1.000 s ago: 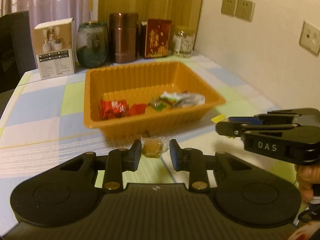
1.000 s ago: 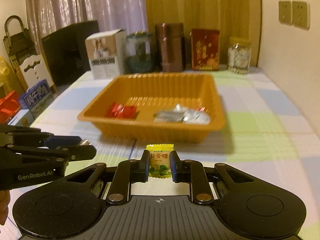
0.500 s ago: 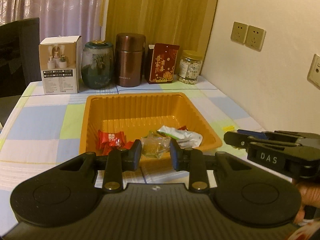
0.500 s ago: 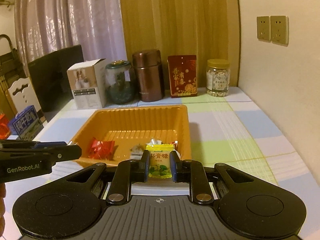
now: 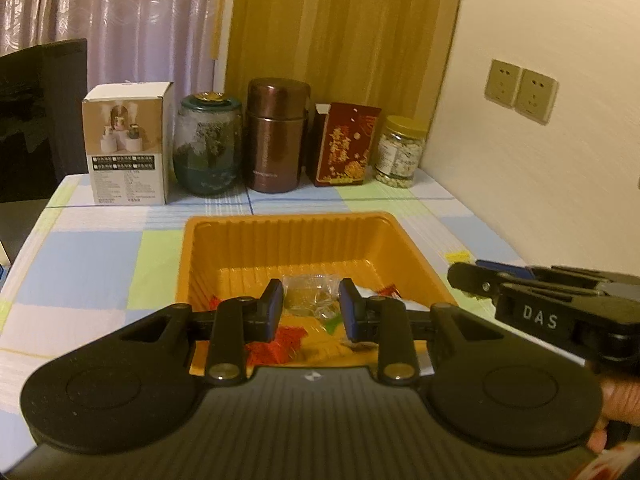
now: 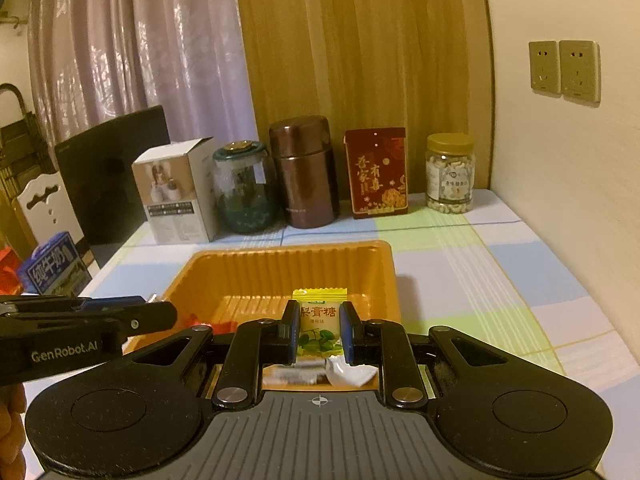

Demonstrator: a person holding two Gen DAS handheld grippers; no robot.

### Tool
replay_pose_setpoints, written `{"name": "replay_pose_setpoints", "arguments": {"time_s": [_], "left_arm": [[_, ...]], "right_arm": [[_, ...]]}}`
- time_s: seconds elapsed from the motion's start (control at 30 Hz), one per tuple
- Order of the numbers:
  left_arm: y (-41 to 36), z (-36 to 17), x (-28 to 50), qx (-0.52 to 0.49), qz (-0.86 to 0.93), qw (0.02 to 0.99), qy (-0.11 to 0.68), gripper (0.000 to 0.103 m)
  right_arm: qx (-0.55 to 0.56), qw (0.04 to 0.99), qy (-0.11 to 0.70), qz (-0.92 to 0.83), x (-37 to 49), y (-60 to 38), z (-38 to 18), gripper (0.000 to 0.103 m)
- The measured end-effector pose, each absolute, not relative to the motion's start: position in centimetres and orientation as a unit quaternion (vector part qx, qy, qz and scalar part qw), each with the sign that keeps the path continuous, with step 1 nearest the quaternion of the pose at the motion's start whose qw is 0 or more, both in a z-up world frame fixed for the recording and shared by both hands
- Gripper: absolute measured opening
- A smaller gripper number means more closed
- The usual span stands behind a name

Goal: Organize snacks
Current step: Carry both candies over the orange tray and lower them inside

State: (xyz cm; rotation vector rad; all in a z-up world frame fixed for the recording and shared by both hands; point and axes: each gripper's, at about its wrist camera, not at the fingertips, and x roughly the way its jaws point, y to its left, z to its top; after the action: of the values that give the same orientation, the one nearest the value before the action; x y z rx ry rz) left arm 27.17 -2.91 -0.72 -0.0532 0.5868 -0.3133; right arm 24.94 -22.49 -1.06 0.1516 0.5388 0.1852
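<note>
An orange tray (image 5: 280,236) (image 6: 280,268) sits mid-table with red-wrapped snacks (image 5: 276,344) and a white packet (image 6: 348,372) inside. My left gripper (image 5: 311,308) is shut on a clear-wrapped brown candy (image 5: 308,296), held above the tray's near part. My right gripper (image 6: 319,330) is shut on a yellow-green candy packet (image 6: 319,320), held above the tray's near right part. Each gripper shows at the side of the other's view: the right one in the left wrist view (image 5: 472,280), the left one in the right wrist view (image 6: 160,316).
Along the table's back edge stand a white box (image 5: 128,148), a glass jar (image 5: 208,148), a brown canister (image 5: 276,136), a red box (image 5: 344,144) and a nut jar (image 5: 400,152). A wall runs along the right. A dark chair (image 6: 116,168) stands at the left.
Both grippers lifted their candies from the table in front of the tray and moved forward to above its near part. Both stayed shut.
</note>
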Motion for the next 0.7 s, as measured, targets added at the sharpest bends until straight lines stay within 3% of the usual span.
{"name": "replay_pose_setpoints", "arguments": {"time_s": [0.7], "left_arm": [[-2.9,-2.7,34.4,-0.029,-0.145,0.938,0.314,0.028]], "right_arm": [[0.080,0.939,0.320,0.095,32.4,-20.5,-3.9,0.021]]}}
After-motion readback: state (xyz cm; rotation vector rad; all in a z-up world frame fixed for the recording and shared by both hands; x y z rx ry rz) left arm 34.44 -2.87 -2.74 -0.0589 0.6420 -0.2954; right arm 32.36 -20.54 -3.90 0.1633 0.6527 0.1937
